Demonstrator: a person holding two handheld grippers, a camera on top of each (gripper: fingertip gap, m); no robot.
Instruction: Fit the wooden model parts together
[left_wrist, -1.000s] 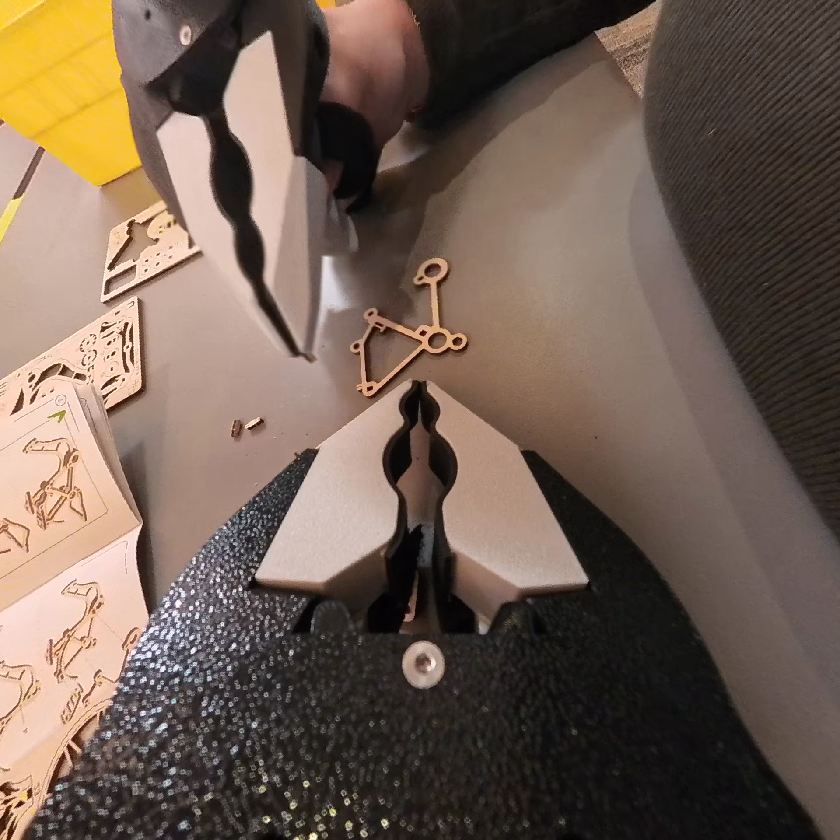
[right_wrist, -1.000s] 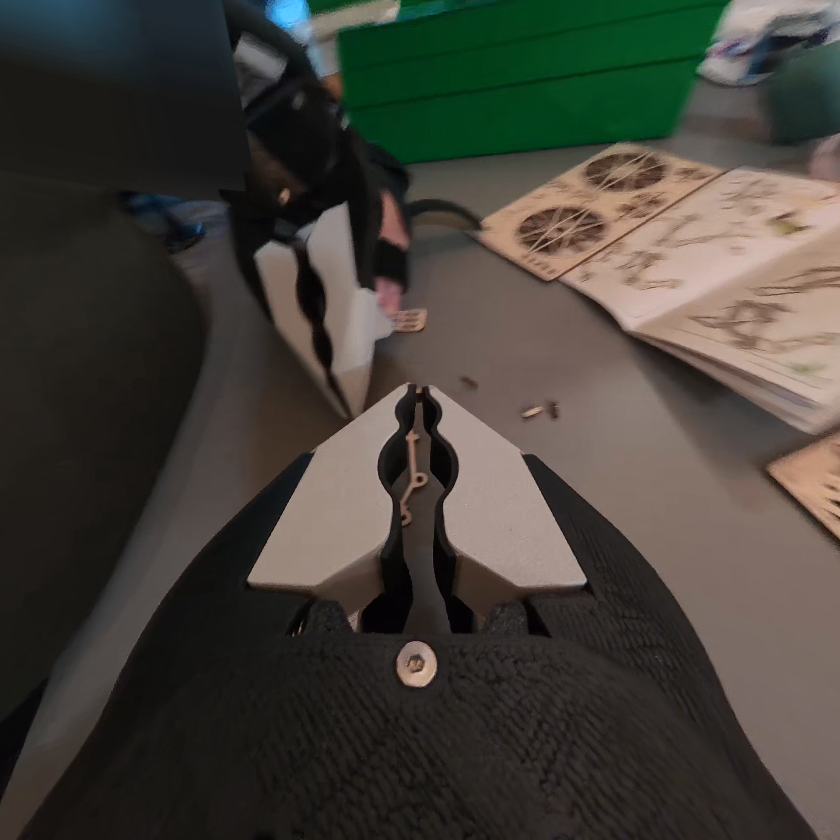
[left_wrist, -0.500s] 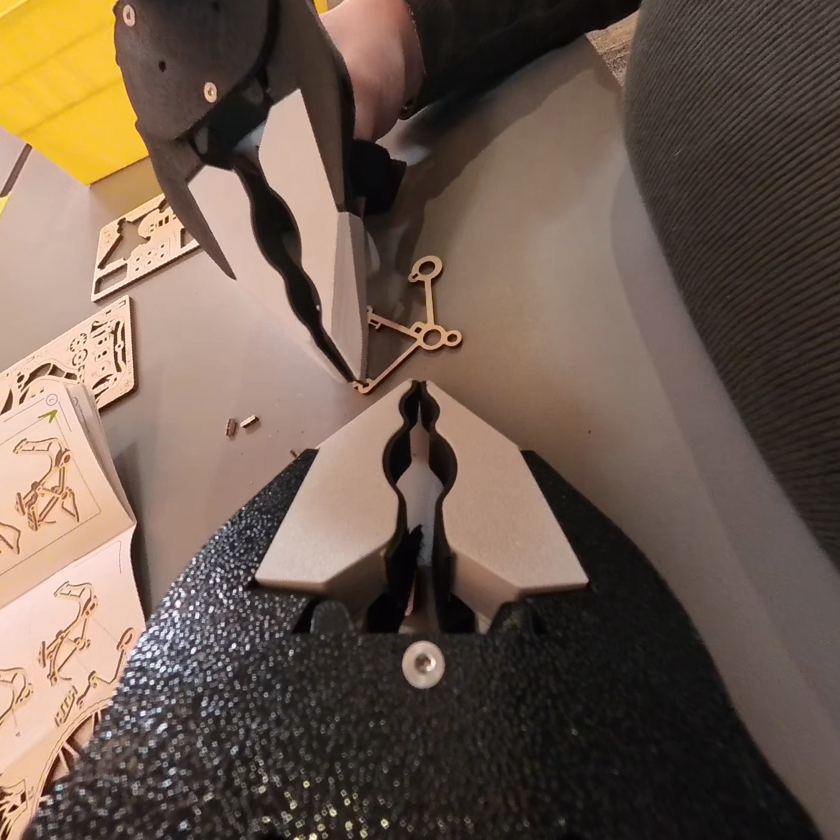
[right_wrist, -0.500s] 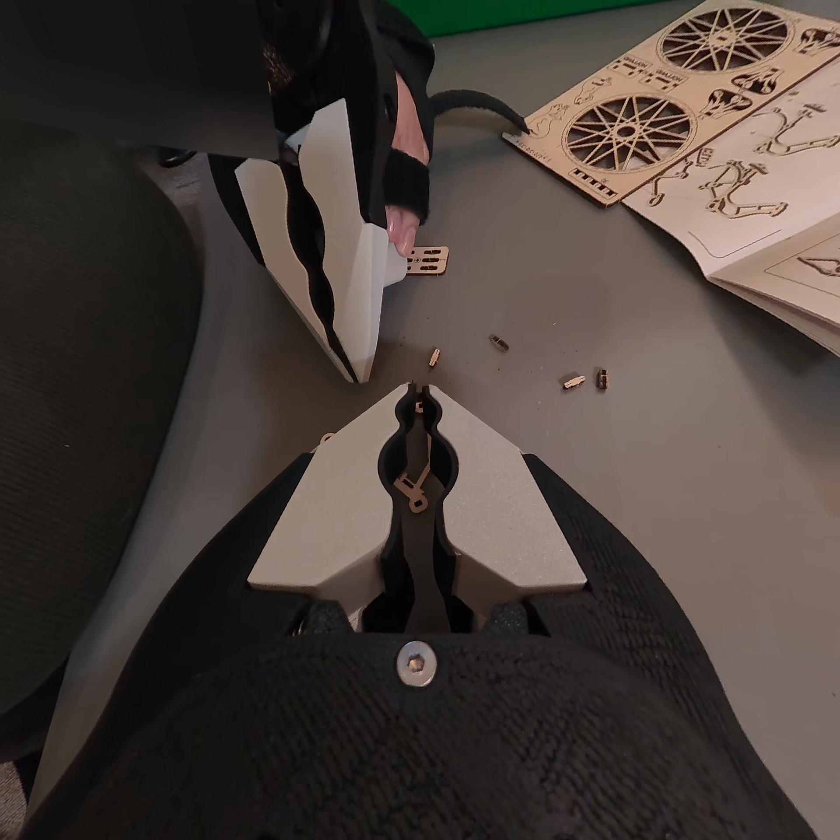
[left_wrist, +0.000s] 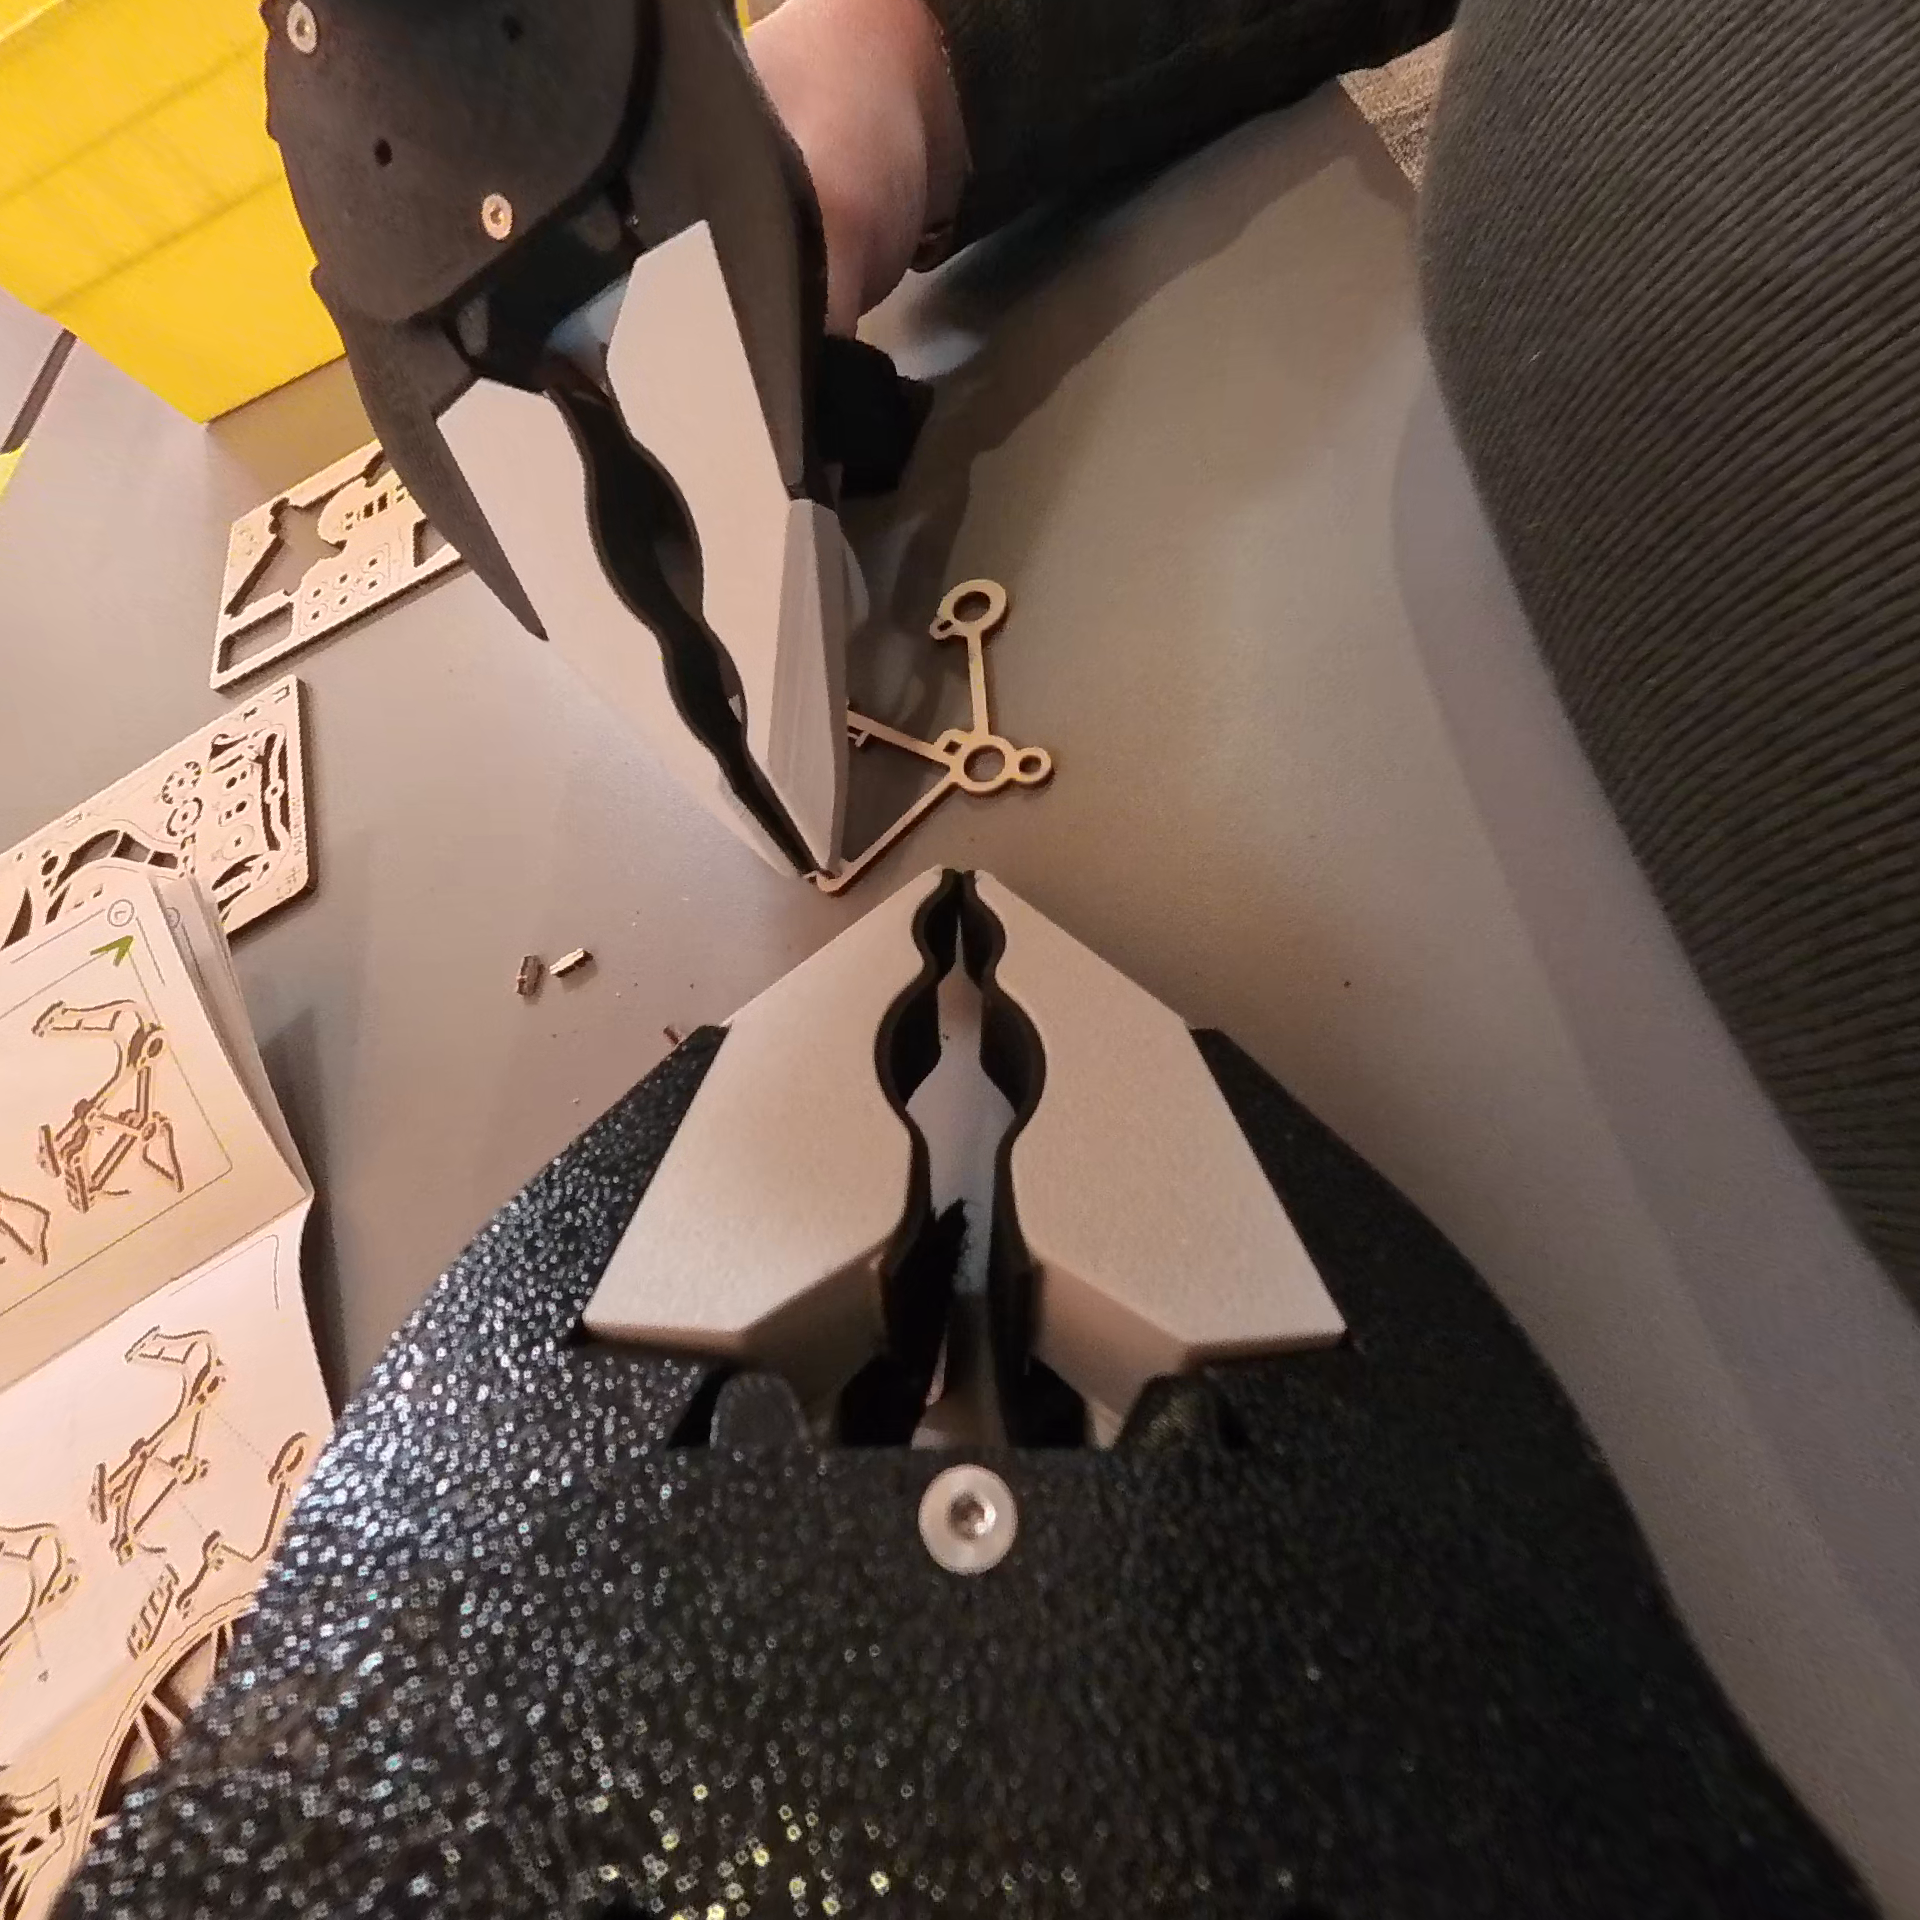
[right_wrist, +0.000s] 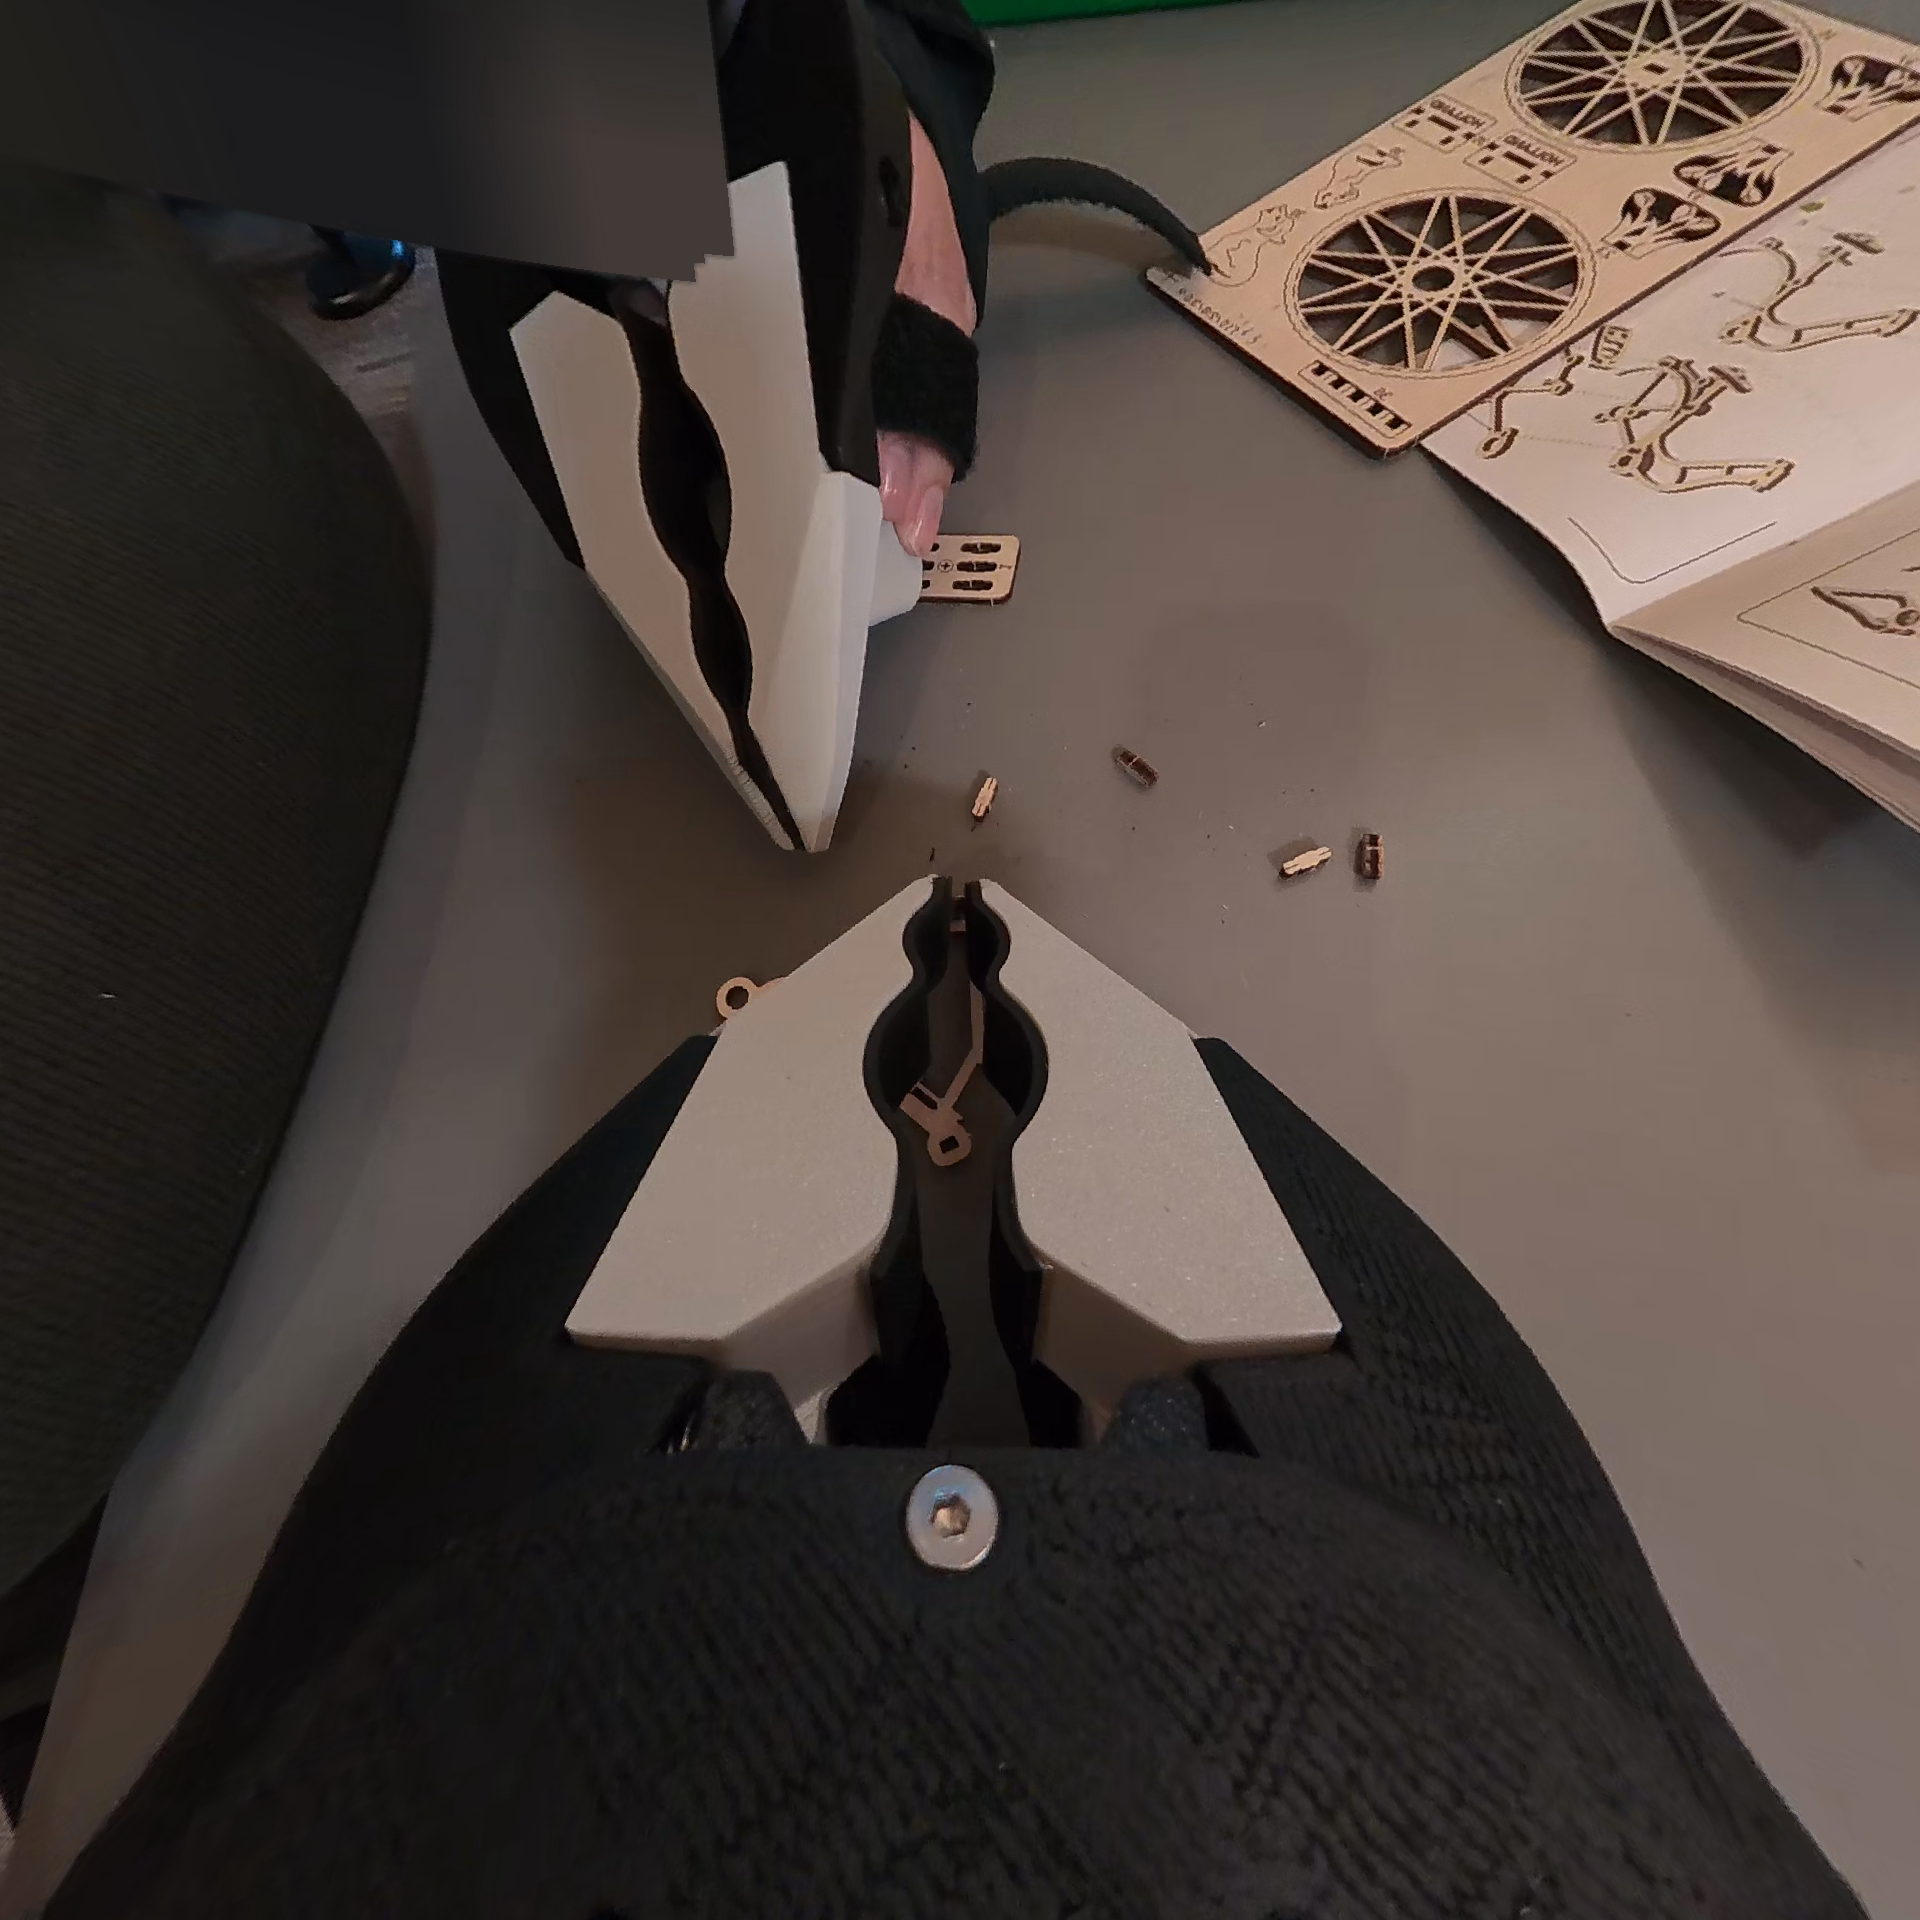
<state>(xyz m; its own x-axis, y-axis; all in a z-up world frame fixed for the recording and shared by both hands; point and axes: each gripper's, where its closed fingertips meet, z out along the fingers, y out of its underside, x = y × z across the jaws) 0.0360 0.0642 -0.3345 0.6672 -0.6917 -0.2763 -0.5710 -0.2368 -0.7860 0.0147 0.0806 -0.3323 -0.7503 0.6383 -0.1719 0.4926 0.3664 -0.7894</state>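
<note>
Grey bench (left_wrist: 1195, 499) fills the left wrist view, with a yellow bin (left_wrist: 135, 177) at its far side. The left tool (left_wrist: 958, 878) hangs closed and bare just short of the wooden frame part (left_wrist: 977, 764), a thin triangular lattice that lies flat. The right tool (left_wrist: 816, 862) has its tips down on that part's near corner. Punched sheets (left_wrist: 312, 582) and an open instruction booklet (left_wrist: 114, 1143) lie to the left, two tiny pins (left_wrist: 551, 966) between. A dark sleeve crowds the right side, so free room lies mostly leftward.

From the right wrist view, the right tool (right_wrist: 958, 885) is shut on the frame part (right_wrist: 961, 1081), whose strut runs back between the fingers. Four loose pins (right_wrist: 1304, 860) lie scattered ahead, wheel sheets (right_wrist: 1455, 260) beyond. I judge the fitting barely begun: no pin is seated yet, and wheels remain unpunched. Open bench lies ahead and rightward.
</note>
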